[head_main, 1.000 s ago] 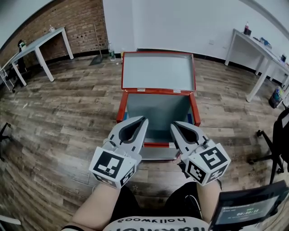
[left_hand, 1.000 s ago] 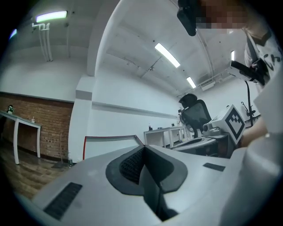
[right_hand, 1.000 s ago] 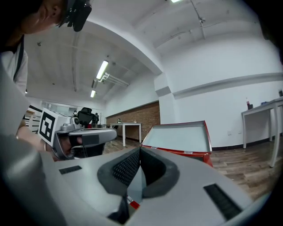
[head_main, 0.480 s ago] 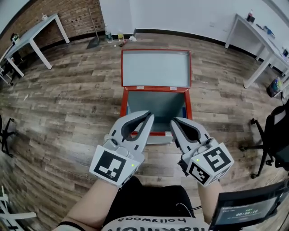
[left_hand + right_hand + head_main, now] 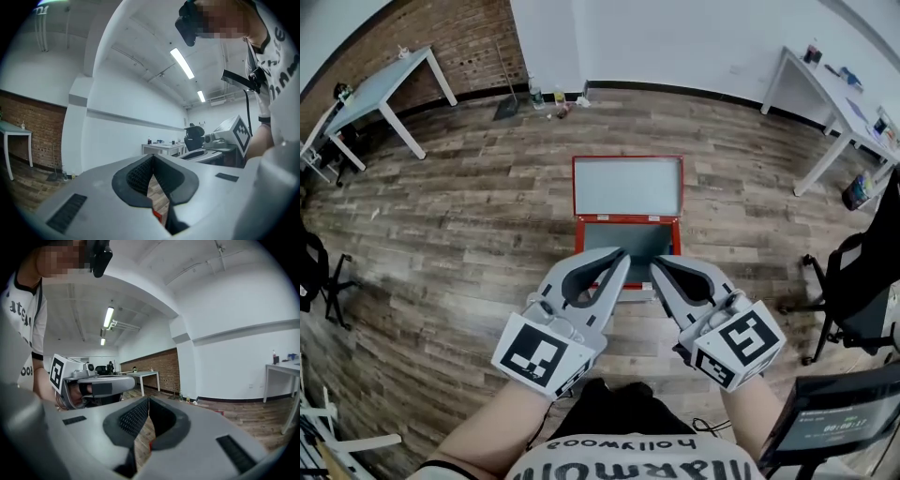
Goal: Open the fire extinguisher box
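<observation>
Fire extinguisher box [image 5: 627, 218] lies beyond the left gripper [image 5: 621, 255] and right gripper [image 5: 657, 263], lid [image 5: 628, 186] open, showing its grey interior; both grippers' jaws are pressed together.

Red painted metal box [image 5: 627, 187] on matt wood-plank floor [image 5: 469, 225]

The left gripper [image 5: 622, 253] and the right gripper [image 5: 657, 263] have smooth light grey shells that become narrow toward the tips, and each shell has a drop-shaped opening with a black lining. In the gripper views the inner pads [image 5: 137, 176] are dark grey and carry a fine ribbed pattern, and a small black slot [image 5: 67, 213] sits on each half of the shell. At the back of each gripper is a white cube [image 5: 538, 354] with black square markers. The person wears a white T-shirt [image 5: 628, 461] with black letters and black-edged short sleeves, and black trousers [image 5: 617, 414].
</observation>
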